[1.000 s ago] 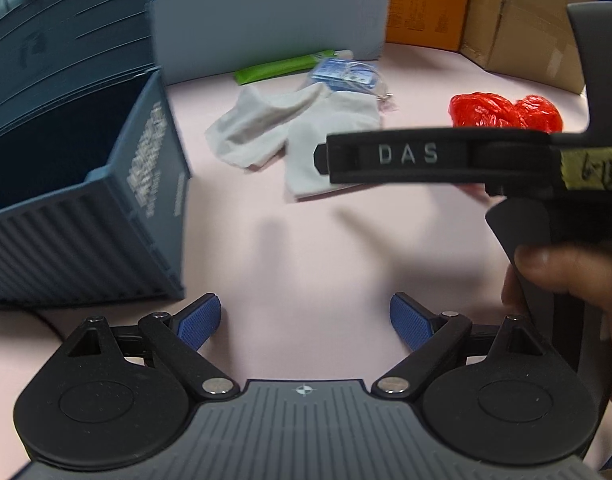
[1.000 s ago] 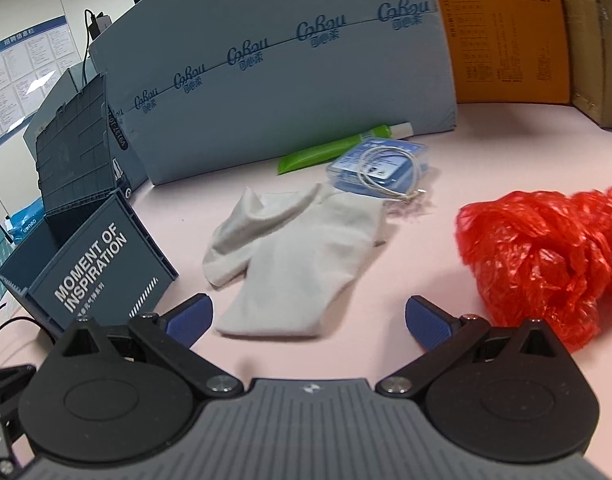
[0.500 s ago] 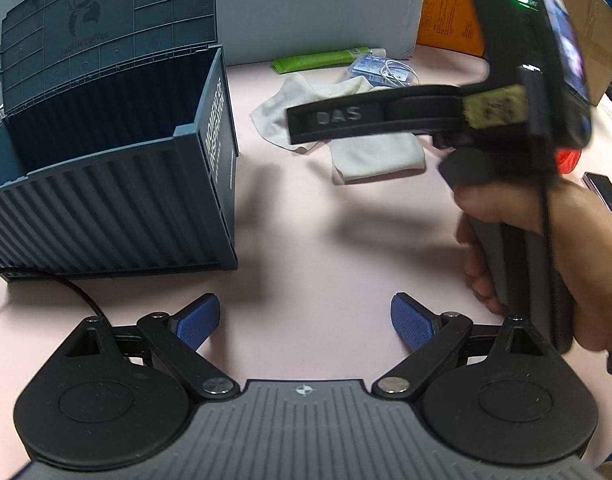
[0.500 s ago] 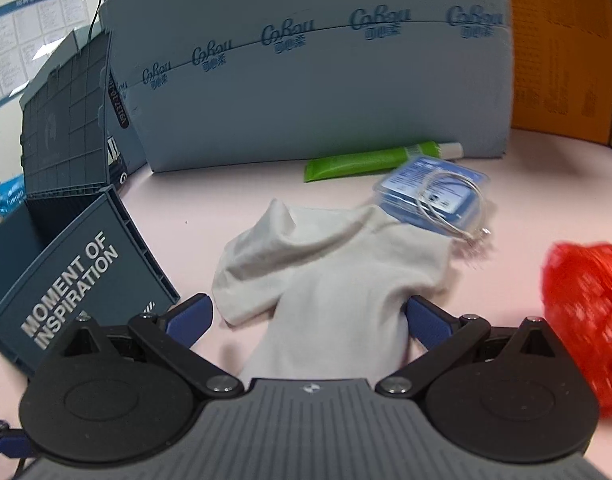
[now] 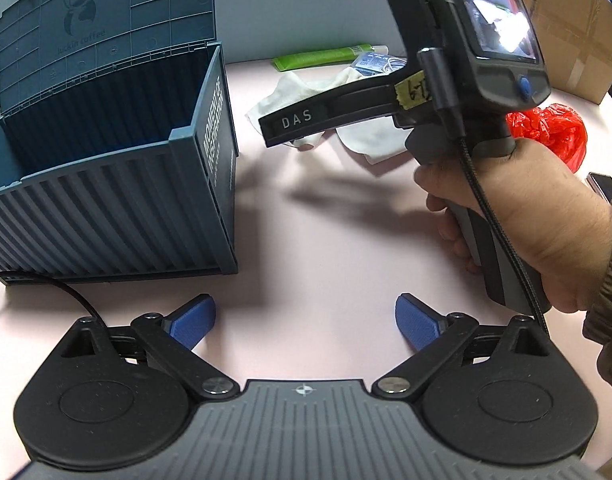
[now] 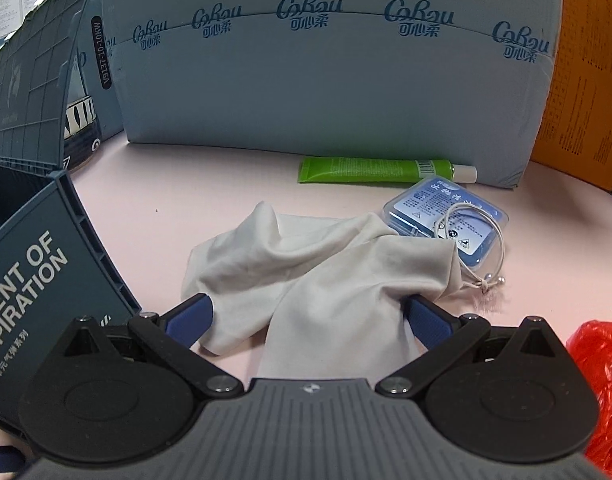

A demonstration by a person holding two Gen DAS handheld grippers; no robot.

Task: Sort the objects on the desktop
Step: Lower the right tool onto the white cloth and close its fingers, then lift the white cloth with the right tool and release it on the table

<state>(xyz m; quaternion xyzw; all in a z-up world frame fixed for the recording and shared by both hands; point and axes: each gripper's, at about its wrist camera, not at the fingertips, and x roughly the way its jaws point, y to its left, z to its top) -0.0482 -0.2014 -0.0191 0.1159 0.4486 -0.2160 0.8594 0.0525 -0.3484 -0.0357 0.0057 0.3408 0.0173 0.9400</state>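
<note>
A crumpled white cloth (image 6: 306, 264) lies on the pink table, also in the left wrist view (image 5: 302, 88). My right gripper (image 6: 306, 316) is open, its blue fingers on either side of the cloth's near part. Behind the cloth lie a blue plastic case with a cord (image 6: 449, 220) and a green tube (image 6: 369, 170). A red plastic bag (image 6: 597, 380) lies at the right, also in the left wrist view (image 5: 549, 132). An open dark blue crate (image 5: 118, 184) stands at the left. My left gripper (image 5: 306, 320) is open and empty above bare table, behind the right gripper's body (image 5: 457, 92).
A grey-blue carton (image 6: 325, 80) stands along the back, an orange box (image 6: 585, 100) to its right. Cardboard boxes (image 5: 573, 28) stand at the far right. A phone (image 5: 603, 186) lies at the right edge. A black cable (image 5: 66, 292) runs by the crate.
My right gripper moved forward and down until its open fingers straddle the white cloth. My left gripper pulled back and left, so the crate now shows more fully.
</note>
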